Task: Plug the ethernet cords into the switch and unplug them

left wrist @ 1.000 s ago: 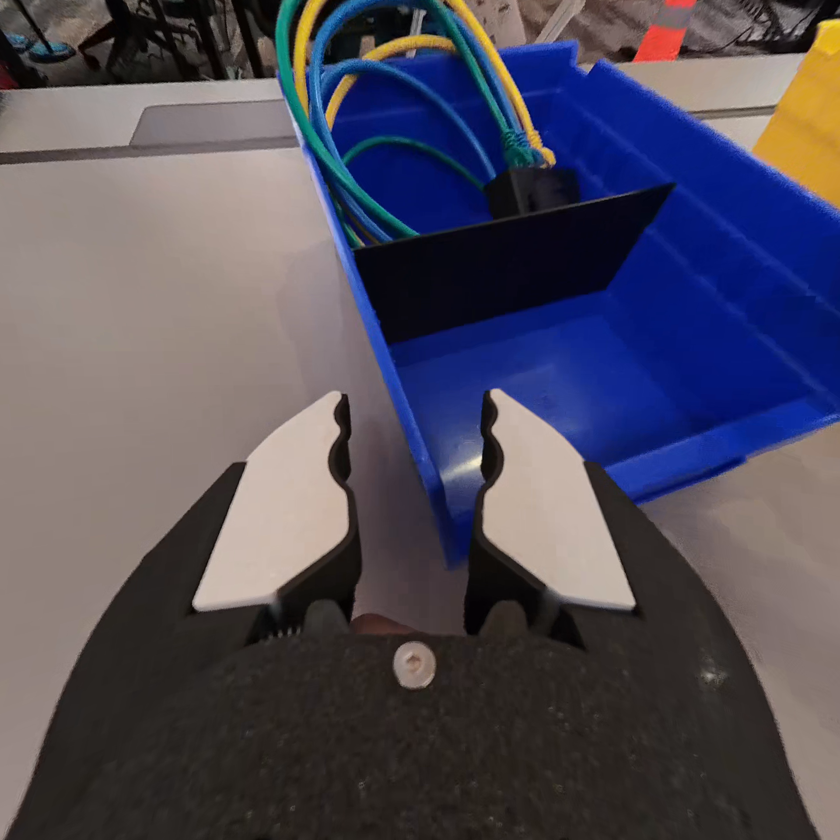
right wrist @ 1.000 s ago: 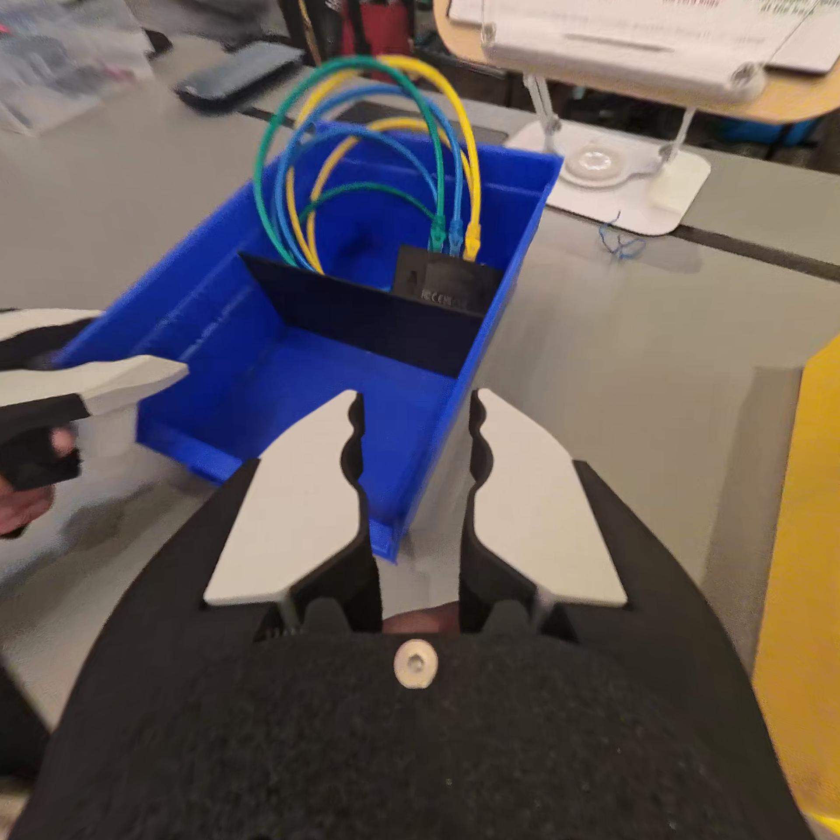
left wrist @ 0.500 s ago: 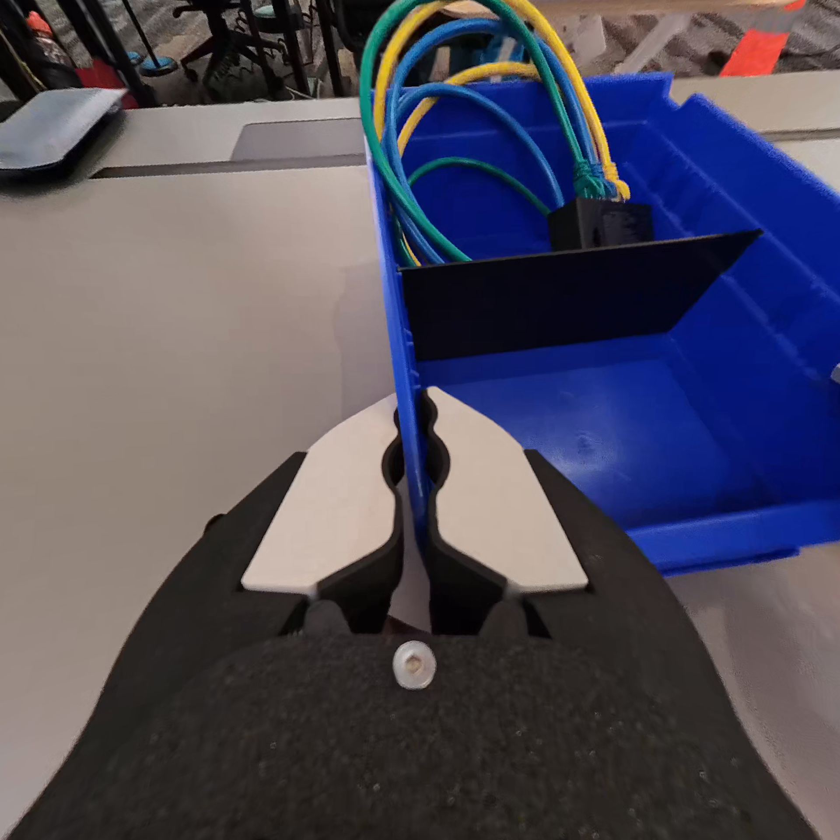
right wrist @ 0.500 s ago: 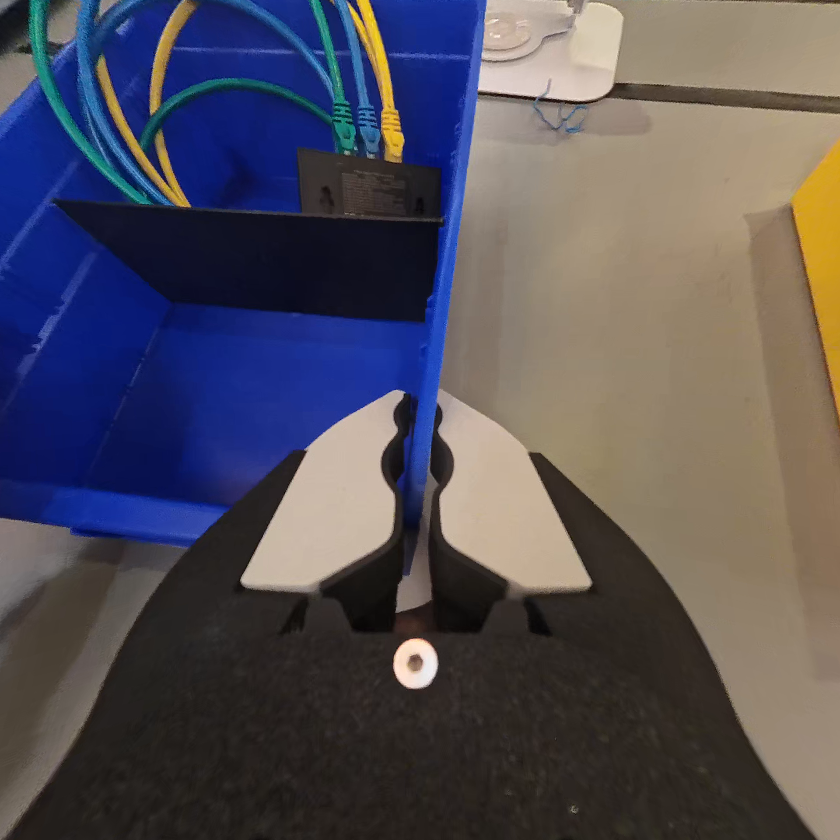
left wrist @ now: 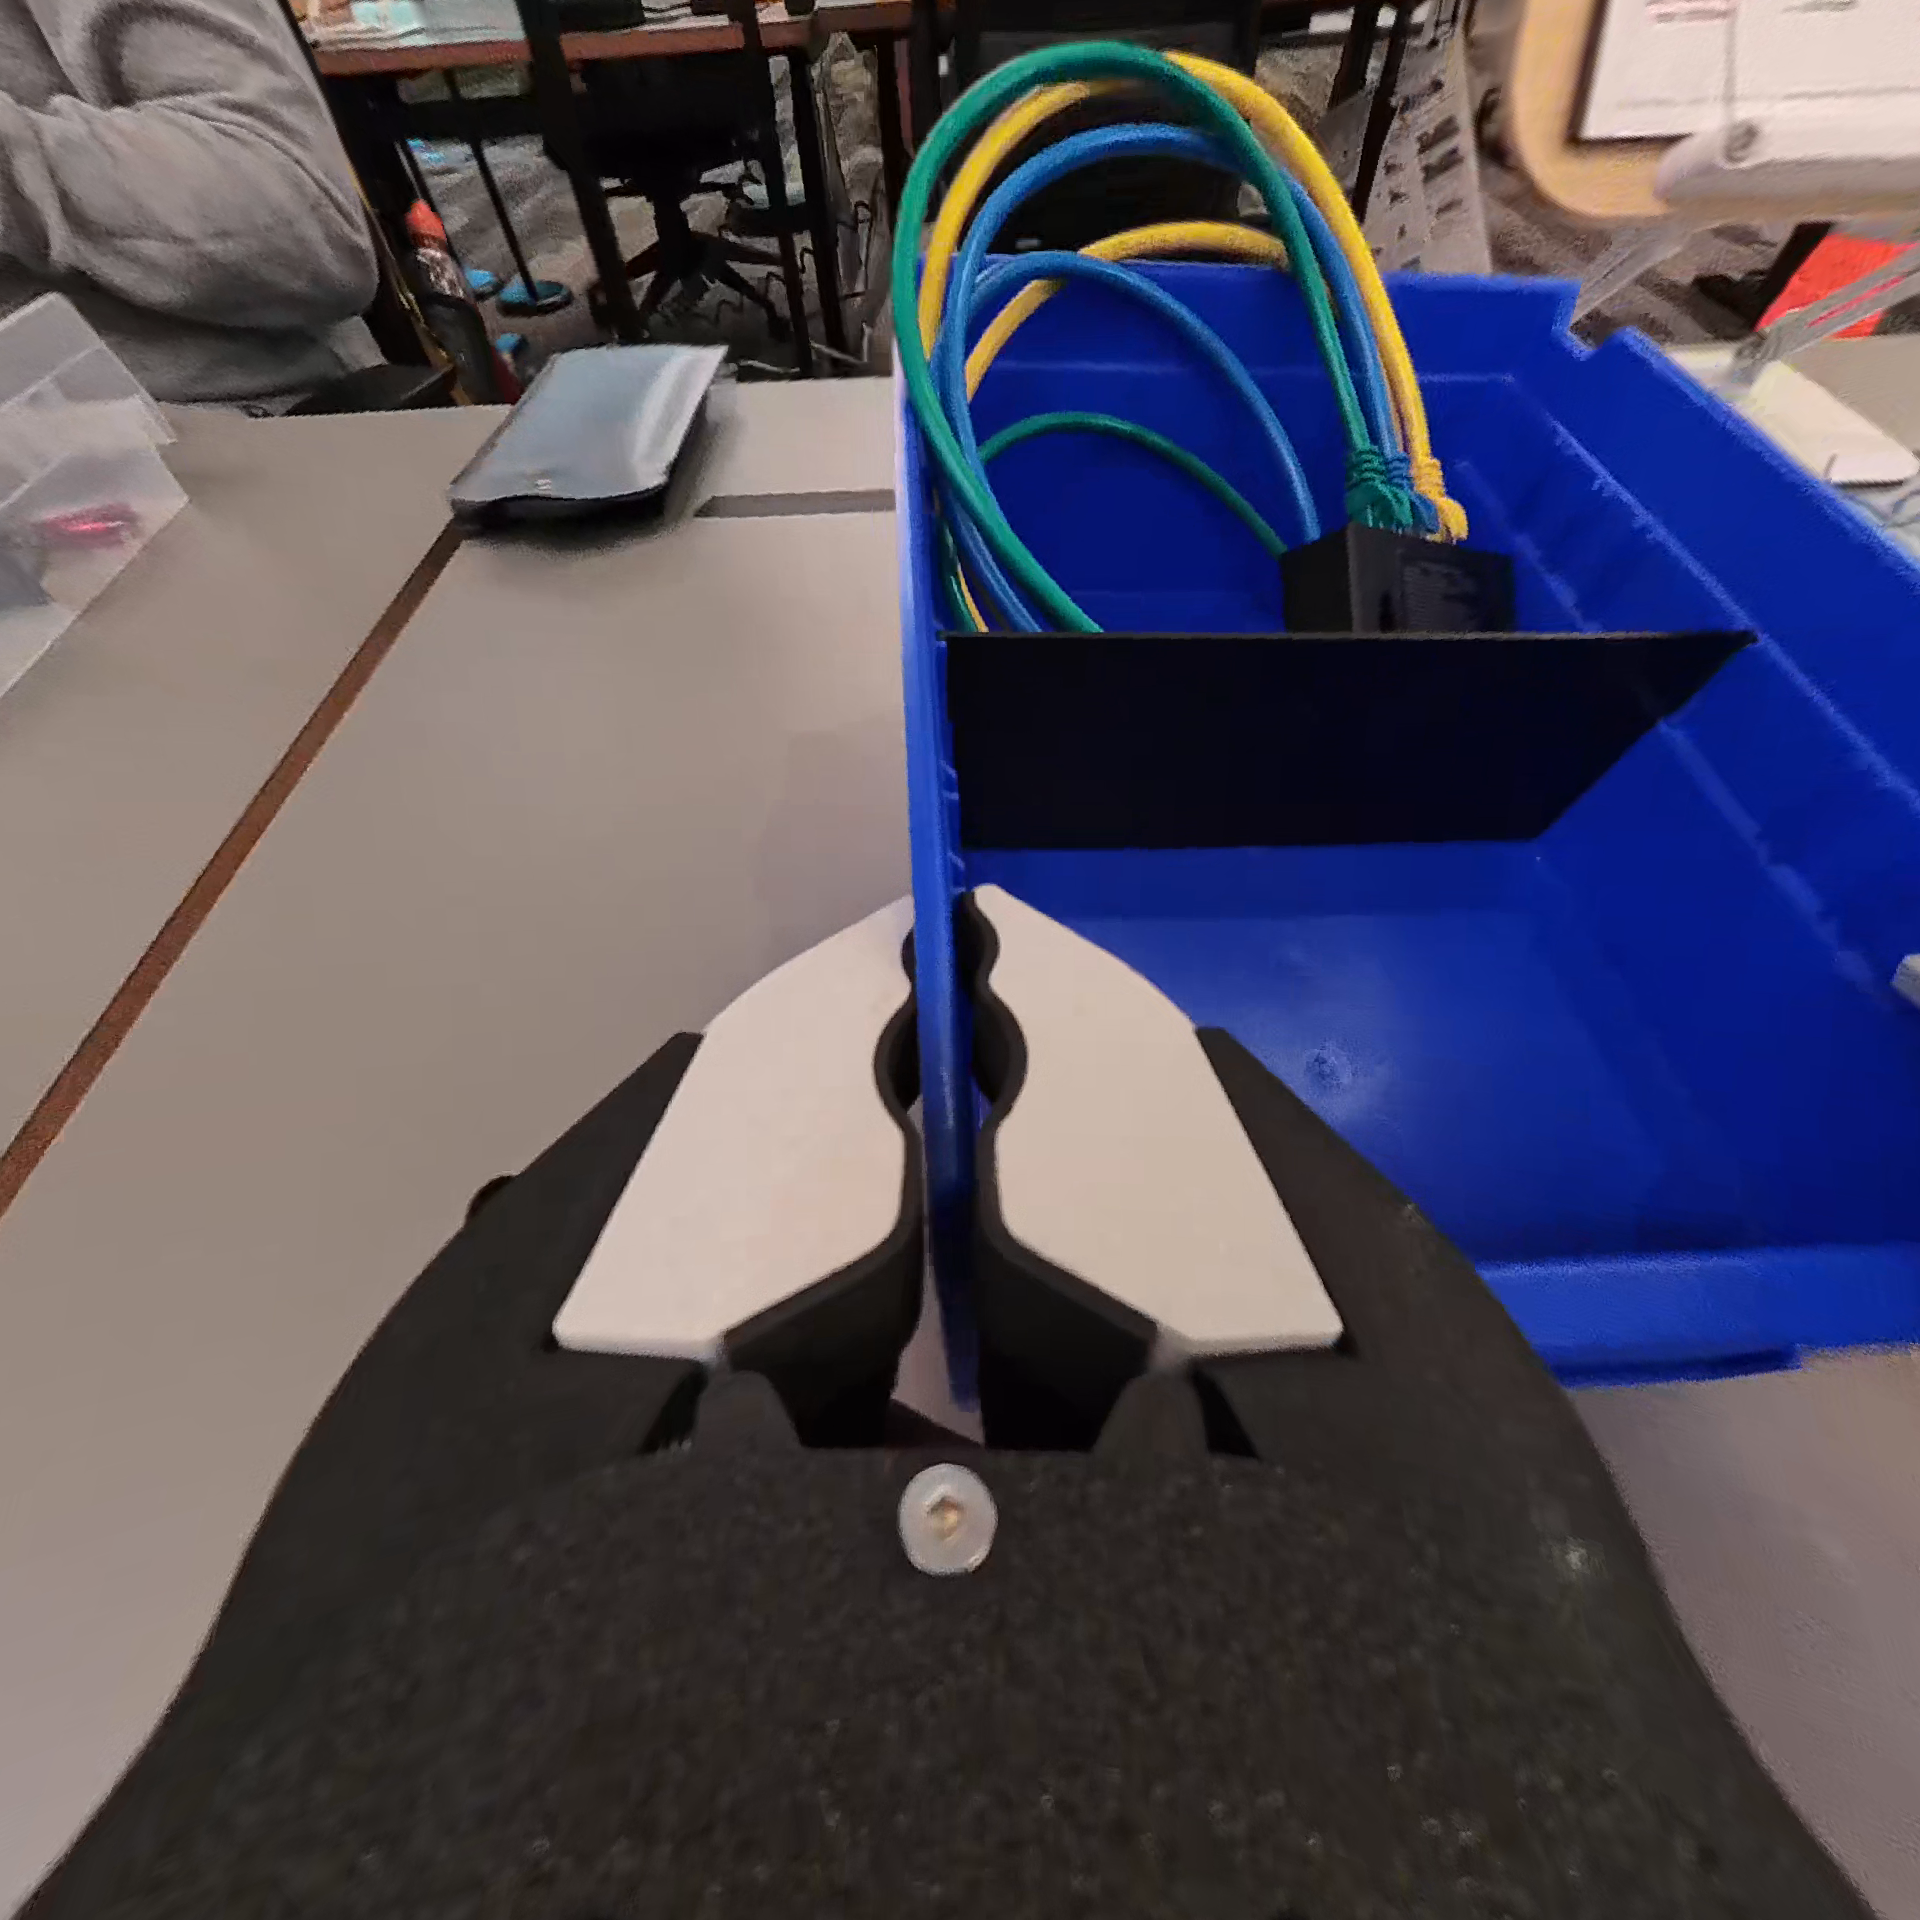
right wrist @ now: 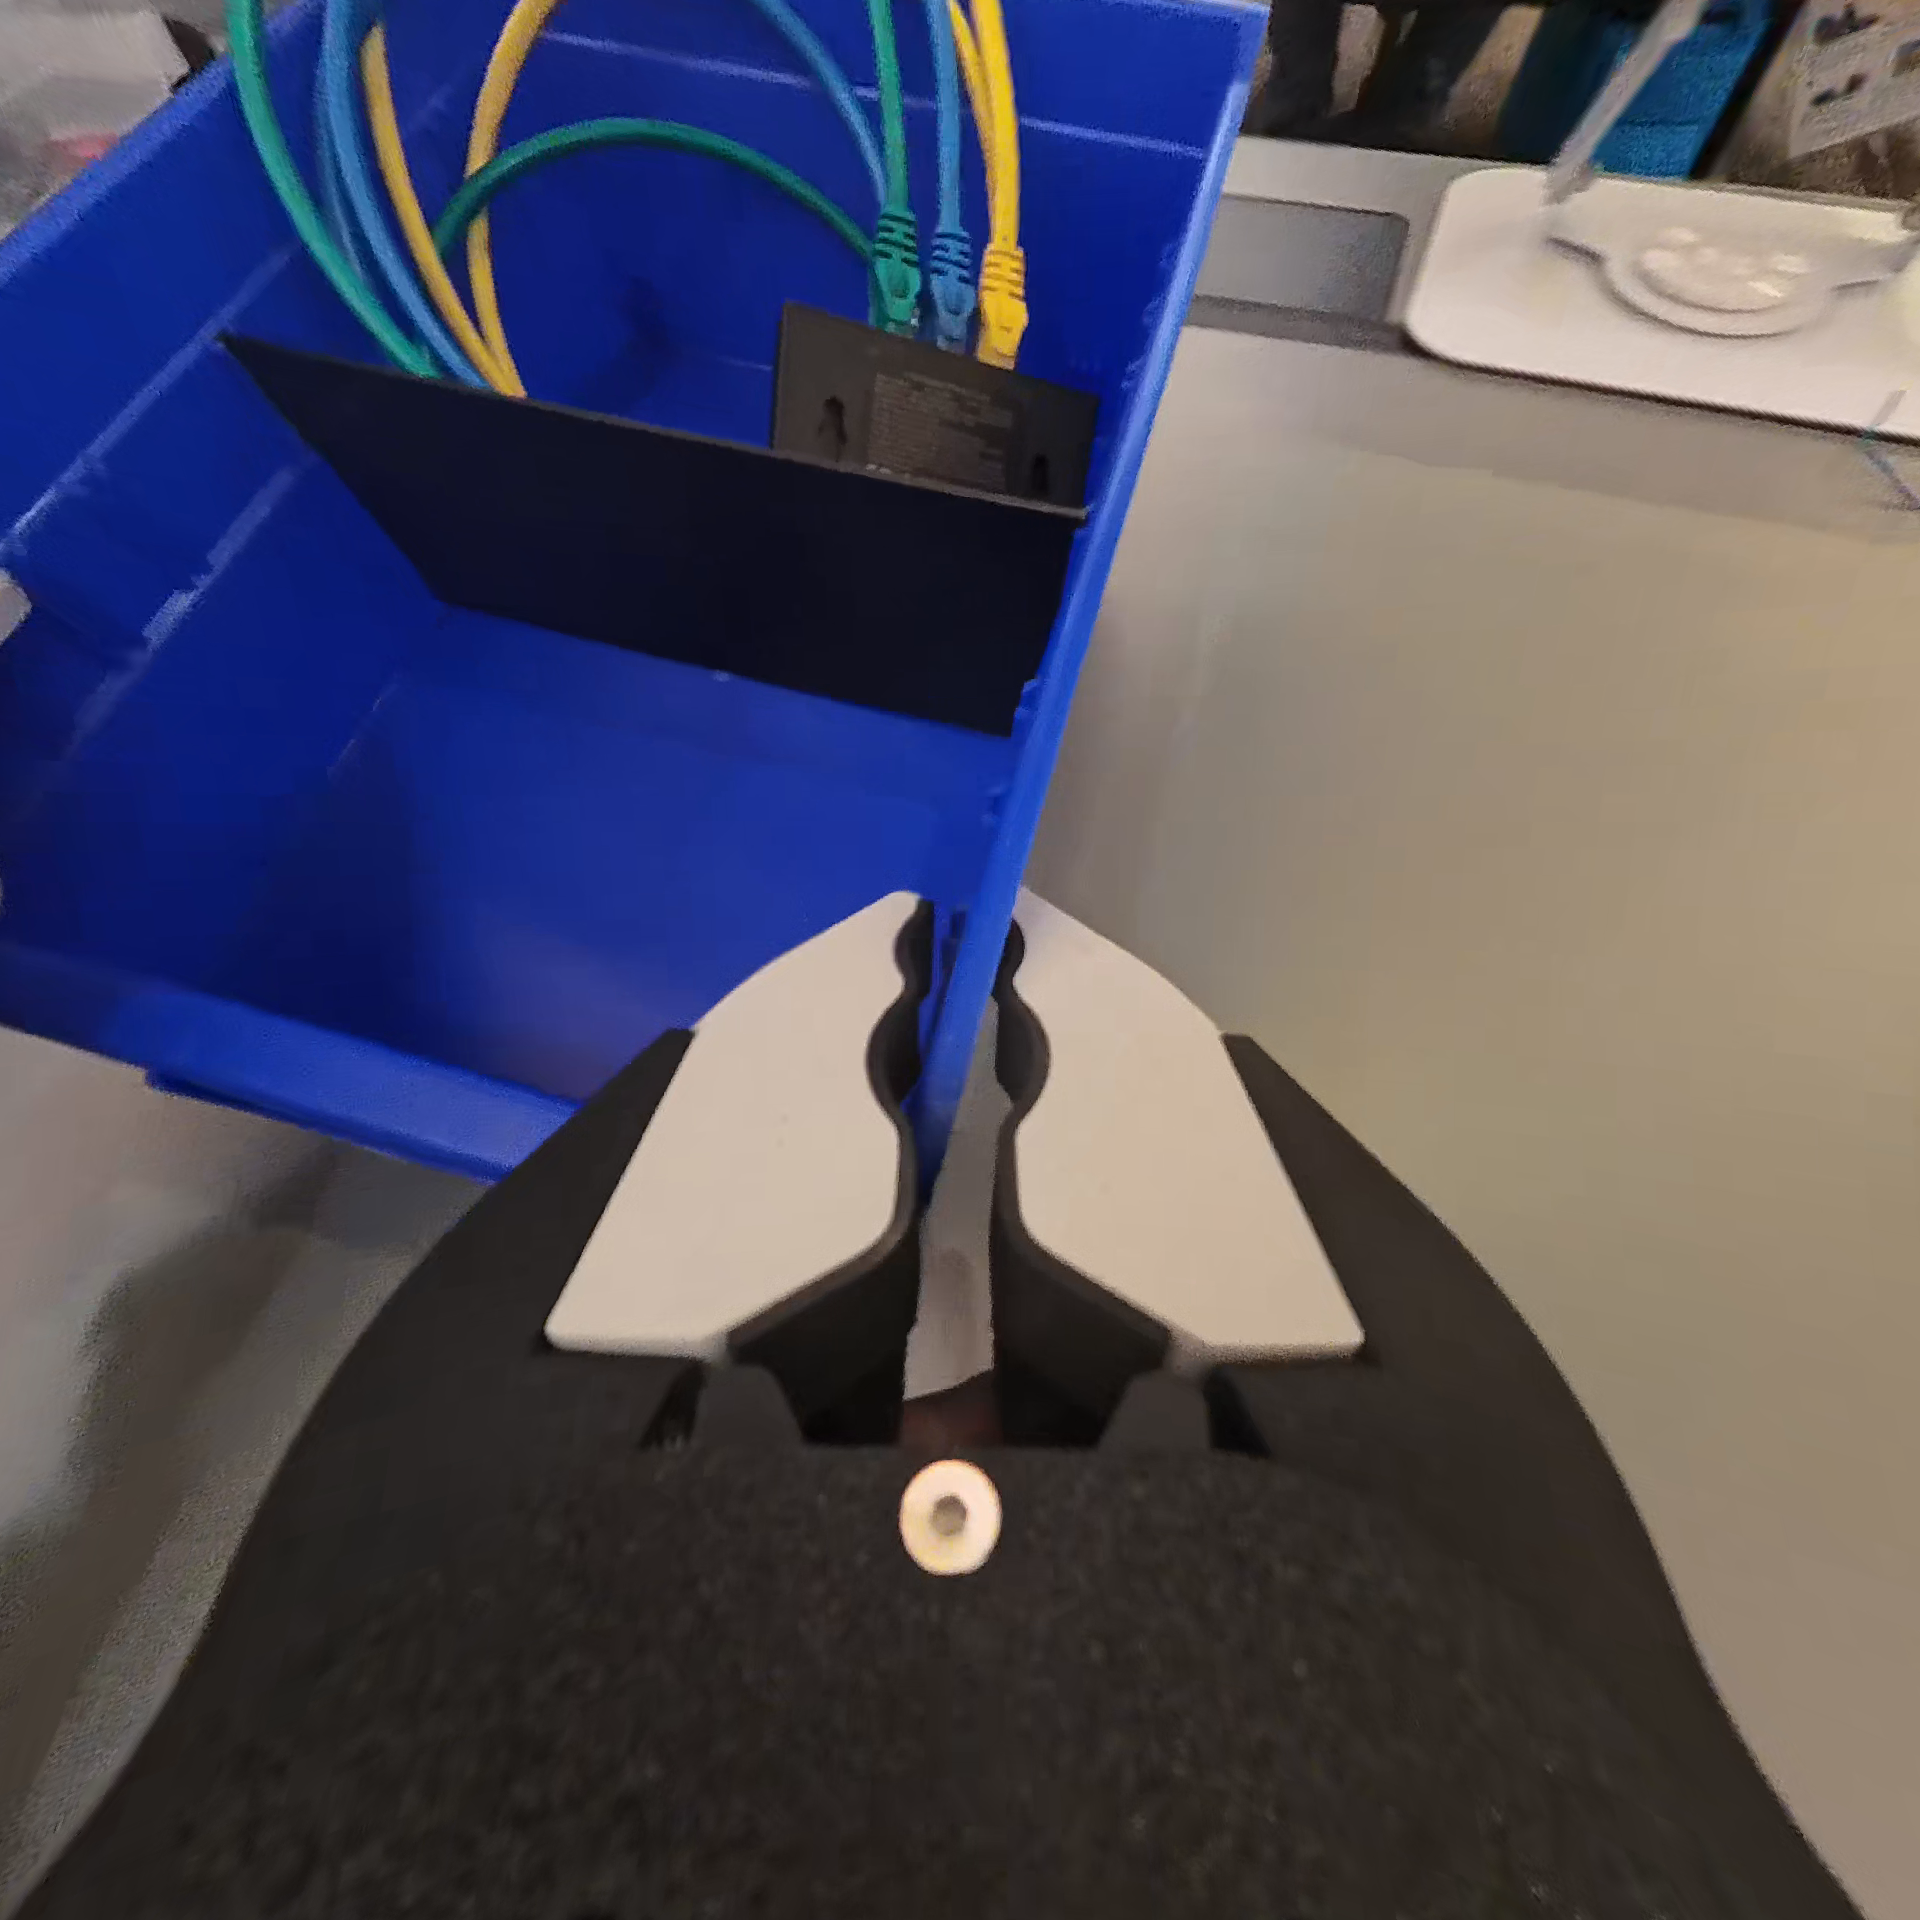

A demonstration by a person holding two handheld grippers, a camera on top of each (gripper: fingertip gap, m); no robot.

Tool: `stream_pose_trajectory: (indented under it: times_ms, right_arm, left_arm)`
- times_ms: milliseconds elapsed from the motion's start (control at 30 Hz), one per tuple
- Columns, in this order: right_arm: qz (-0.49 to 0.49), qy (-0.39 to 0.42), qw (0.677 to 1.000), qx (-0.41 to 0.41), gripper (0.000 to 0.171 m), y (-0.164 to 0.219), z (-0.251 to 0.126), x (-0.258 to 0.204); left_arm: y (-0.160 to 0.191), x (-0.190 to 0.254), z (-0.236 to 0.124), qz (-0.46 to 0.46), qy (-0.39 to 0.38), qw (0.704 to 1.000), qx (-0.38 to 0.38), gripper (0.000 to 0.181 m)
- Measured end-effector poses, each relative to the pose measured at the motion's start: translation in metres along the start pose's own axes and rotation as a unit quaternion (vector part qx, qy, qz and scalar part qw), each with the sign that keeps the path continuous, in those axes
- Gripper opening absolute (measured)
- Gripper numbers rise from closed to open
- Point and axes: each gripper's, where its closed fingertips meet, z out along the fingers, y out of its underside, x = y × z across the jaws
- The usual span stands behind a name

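Observation:
A blue bin (left wrist: 1558,1039) (right wrist: 520,831) holds a black divider (left wrist: 1299,738) (right wrist: 675,540). Behind it stands a black switch (left wrist: 1392,592) (right wrist: 935,426) with green, blue and yellow ethernet cords (left wrist: 1143,208) (right wrist: 945,260) plugged into its top and looping over the back compartment. My left gripper (left wrist: 940,914) is shut on the bin's left wall. My right gripper (right wrist: 961,914) is shut on the bin's right wall. The front compartment is empty. The bin looks tilted in the right wrist view.
The bin is on a grey table (left wrist: 520,831) (right wrist: 1455,831). A dark pouch (left wrist: 592,436) lies at the table's back left, near a person in a grey sleeve (left wrist: 156,187). A white stand base (right wrist: 1683,291) sits at the back right.
A second ago both grippers were open beside the bin. They closed on its side walls, and now the bin has shifted and tilted in their hold.

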Motion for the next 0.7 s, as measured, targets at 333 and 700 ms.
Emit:
stream_pose_trajectory:
  times_ms: [333, 700]
  right_arm:
    - [0.017, -0.026, 1.000, -0.003, 0.020, 0.007, 0.015, -0.046]
    - [-0.072, -0.189, 0.979, 0.010, 0.029, 0.009, -0.035, -0.047]
  left_arm:
    - [0.024, -0.042, 0.017, -0.054, 0.011, 0.998, -0.017, 0.007]
    - [0.024, -0.055, 0.015, -0.074, -0.014, 0.997, -0.015, 0.027]
